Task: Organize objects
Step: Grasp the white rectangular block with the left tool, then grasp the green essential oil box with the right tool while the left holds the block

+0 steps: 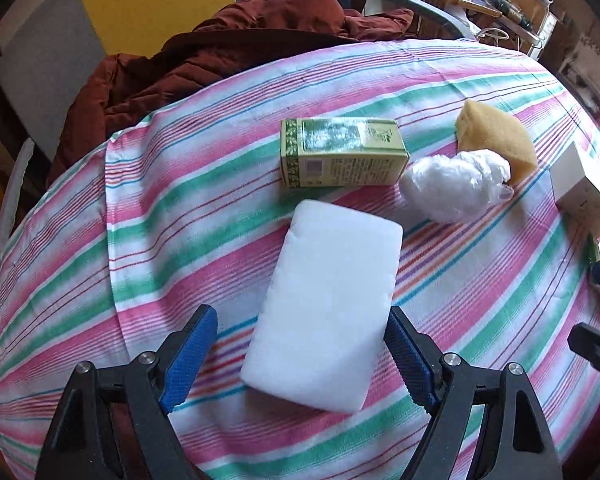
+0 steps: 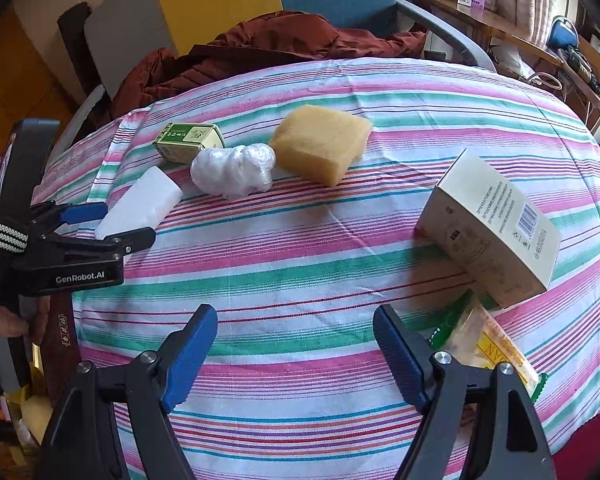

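Observation:
A white foam block (image 1: 328, 304) lies on the striped tablecloth, its near end between the open fingers of my left gripper (image 1: 300, 356), not clamped. Behind it lie a green box (image 1: 340, 152), a crumpled clear plastic bag (image 1: 452, 184) and a yellow sponge (image 1: 496, 136). In the right wrist view my right gripper (image 2: 296, 356) is open and empty over bare cloth. There the left gripper (image 2: 100, 220) straddles the white block (image 2: 144, 200), with the green box (image 2: 188, 140), plastic bag (image 2: 232, 172) and sponge (image 2: 324, 140) behind.
A beige carton (image 2: 492, 228) stands at the right, also at the left wrist view's edge (image 1: 584, 192). A yellow and green snack packet (image 2: 488, 344) lies by my right finger. A dark red jacket (image 1: 204, 64) is heaped on a chair behind the table.

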{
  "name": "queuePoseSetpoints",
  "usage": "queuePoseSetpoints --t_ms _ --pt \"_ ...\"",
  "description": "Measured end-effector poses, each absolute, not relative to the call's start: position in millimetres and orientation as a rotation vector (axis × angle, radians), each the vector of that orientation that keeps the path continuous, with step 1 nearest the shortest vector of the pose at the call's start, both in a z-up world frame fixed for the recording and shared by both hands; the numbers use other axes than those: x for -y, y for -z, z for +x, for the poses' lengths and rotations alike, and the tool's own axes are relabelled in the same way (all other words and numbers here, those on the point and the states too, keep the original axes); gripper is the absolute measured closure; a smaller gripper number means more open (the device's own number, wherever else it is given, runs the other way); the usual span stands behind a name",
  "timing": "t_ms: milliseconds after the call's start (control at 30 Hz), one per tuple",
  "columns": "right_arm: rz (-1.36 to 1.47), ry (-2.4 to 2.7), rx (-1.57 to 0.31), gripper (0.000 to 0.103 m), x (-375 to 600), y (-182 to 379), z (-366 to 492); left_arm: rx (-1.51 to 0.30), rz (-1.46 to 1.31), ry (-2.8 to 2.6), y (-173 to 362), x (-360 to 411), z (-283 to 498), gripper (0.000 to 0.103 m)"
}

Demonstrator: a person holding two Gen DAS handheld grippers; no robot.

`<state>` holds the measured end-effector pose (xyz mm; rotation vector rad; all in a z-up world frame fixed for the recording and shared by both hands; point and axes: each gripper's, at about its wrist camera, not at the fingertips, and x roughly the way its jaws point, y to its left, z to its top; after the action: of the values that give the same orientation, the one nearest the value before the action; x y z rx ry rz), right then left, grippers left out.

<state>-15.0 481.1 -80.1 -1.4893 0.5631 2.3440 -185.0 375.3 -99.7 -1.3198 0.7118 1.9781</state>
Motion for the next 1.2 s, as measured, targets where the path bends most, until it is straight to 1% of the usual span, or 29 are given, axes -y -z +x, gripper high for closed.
queuePoseSetpoints --t_ms 67,167,200,233,267,333,433,667,933,1067,1200 --pt "-1.492 -2.343 -0.564 0.021 -480.6 80.2 -15.1 -0.705 -1.329 -1.973 101.5 -377.2 -188.8 0.018" --pt "-1.497 -2.338 -0.558 0.021 -480.1 80.7 -15.3 -0.645 -1.342 -1.972 103.9 -378.1 -195.4 0.018" --pt "-1.498 -2.336 -0.557 0.021 -480.6 80.7 -15.5 -0.64 -1.342 -1.974 103.0 -378.1 -196.4 0.021" --pt "-1.499 -2.333 -0.556 0.021 -480.8 81.0 -15.5 -0.636 -1.329 -1.979 101.4 -377.4 -196.2 0.028" --pt "-1.5 -2.332 -0.557 0.021 -480.9 81.1 -15.6 -0.638 -1.316 -1.978 100.8 -377.2 -195.1 0.031" --pt "-1.502 -2.33 -0.557 0.021 -480.7 81.4 -16.2 -0.643 -1.29 -1.978 98.8 -376.3 -192.3 0.043" --pt "-1.506 -2.323 -0.553 0.021 -480.5 82.7 -15.9 -0.645 -1.276 -1.988 96.9 -375.6 -190.4 0.046" --pt "-1.535 -2.301 -0.543 0.021 -480.2 88.5 -15.9 -0.548 -1.204 -2.034 70.1 -353.4 -176.1 0.047" --pt "-1.572 -2.313 -0.601 0.021 -474.9 88.3 -21.9 -0.346 -1.117 -2.122 3.6 -280.2 -155.2 0.046" --pt "-1.554 -2.363 -0.628 0.021 -468.0 76.8 -48.6 -0.239 -1.088 -2.169 -18.3 -236.5 -143.9 0.046" --pt "-1.475 -2.402 -0.677 0.021 -459.3 65.9 -88.8 -0.153 -1.061 -2.206 -29.6 -196.7 -131.6 0.046"
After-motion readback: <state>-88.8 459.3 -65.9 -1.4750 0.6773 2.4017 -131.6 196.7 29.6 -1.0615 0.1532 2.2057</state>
